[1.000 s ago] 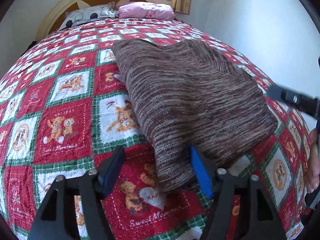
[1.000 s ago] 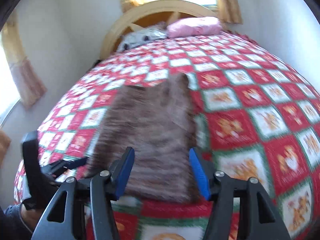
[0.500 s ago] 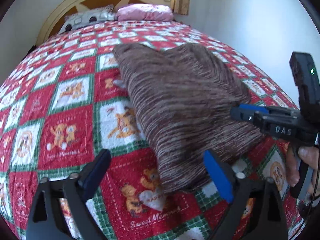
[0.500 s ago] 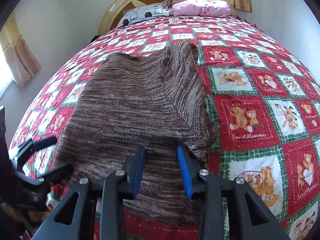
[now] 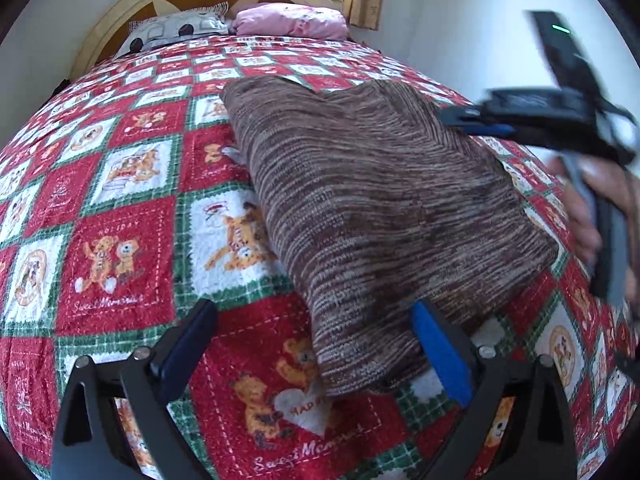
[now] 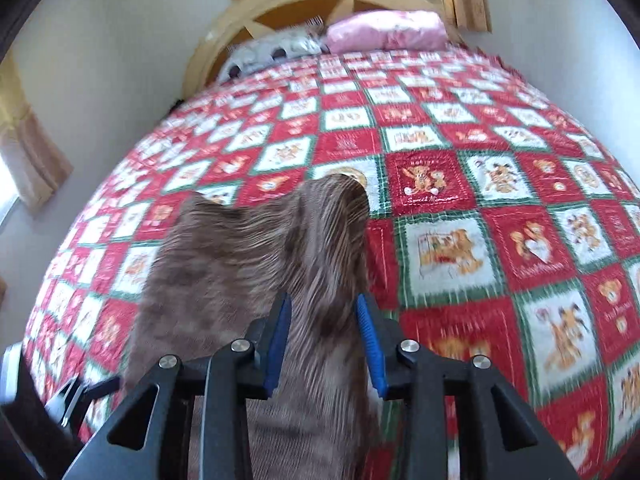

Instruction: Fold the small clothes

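My left gripper (image 5: 316, 356) stands wide open and holds nothing; its near corner of the brown knit sweater (image 5: 380, 208) lies loose between the blue pads, touching neither that I can see. My right gripper (image 6: 324, 344) has its jaws about a third apart, and the sweater (image 6: 256, 264) fills the gap between the blue pads (image 6: 370, 350). The frame is smeared with motion, so I cannot tell whether the pads actually press on the knit or only straddle it.

In the left wrist view the right gripper (image 5: 476, 122) shows again at the right edge, its blue tips reaching over the far right part of the sweater, with my hand (image 5: 596, 204) wrapped round its handle (blurred too).

The sweater lies folded on the red, white and green teddy-bear quilt (image 5: 120, 248), running from the near edge of the bed toward the middle. Seen from the right wrist, a fold of it stands up in a peak.

Beyond it the quilt runs bare to the far end, where a black-and-white patterned pillow (image 5: 176, 30) lies left of a pink pillow (image 5: 292, 20) against the arched wooden headboard (image 5: 120, 12).
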A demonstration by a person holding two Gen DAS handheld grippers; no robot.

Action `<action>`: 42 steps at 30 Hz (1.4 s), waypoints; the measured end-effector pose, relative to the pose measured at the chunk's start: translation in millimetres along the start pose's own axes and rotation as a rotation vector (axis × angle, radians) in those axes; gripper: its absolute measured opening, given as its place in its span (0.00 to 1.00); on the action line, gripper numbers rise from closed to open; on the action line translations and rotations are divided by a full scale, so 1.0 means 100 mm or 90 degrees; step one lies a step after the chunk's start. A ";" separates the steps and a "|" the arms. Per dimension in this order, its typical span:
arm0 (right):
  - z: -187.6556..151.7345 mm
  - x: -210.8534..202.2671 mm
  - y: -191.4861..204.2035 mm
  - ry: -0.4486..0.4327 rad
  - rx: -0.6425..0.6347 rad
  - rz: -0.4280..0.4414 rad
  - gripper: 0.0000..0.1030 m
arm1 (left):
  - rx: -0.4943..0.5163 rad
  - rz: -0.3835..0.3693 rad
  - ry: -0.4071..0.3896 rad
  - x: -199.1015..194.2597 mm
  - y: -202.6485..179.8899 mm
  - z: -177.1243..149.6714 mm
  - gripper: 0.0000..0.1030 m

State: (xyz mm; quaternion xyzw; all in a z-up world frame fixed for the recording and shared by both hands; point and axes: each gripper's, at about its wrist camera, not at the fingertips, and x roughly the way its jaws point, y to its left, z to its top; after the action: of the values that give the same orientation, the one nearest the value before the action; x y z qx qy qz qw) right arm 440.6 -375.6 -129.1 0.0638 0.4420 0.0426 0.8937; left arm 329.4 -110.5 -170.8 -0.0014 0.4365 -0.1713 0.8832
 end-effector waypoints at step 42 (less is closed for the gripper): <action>-0.01 0.07 0.98 0.054 -0.178 0.103 0.37 | -0.026 -0.035 -0.012 -0.15 0.03 -0.08 1.00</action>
State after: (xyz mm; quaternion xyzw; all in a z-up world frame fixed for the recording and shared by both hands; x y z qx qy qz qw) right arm 441.9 -277.4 -120.1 -0.0277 0.4624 0.1783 0.8681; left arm 315.7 -101.5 -165.0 -0.0331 0.4316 -0.1861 0.8821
